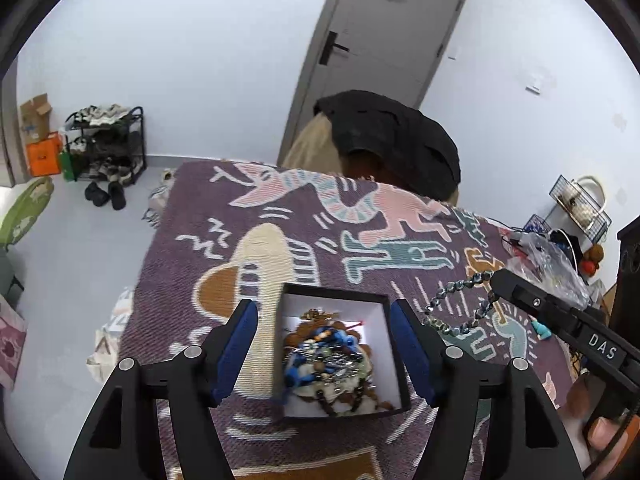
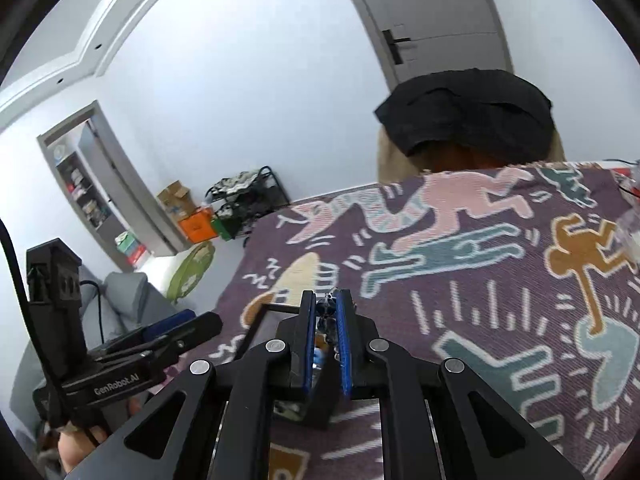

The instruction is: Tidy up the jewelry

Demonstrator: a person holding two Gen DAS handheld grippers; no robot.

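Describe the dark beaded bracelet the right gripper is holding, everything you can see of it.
The beaded bracelet is a loop of dark, glossy, faceted beads with a bluish-grey sheen. It hangs off the table, pinched at one end by the right gripper, drooping in a curve beside the open jewelry box, right of it, not inside.

past my claws i see a patterned blanket (image 1: pixel 280 208), a shoe rack (image 1: pixel 106 144), an orange bag (image 1: pixel 43 156) and a grey door (image 1: pixel 384 40).

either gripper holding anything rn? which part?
Right gripper pinches the dark bead bracelet at one end of its loop, the rest dangling. Left gripper is open, straddling the jewelry box.
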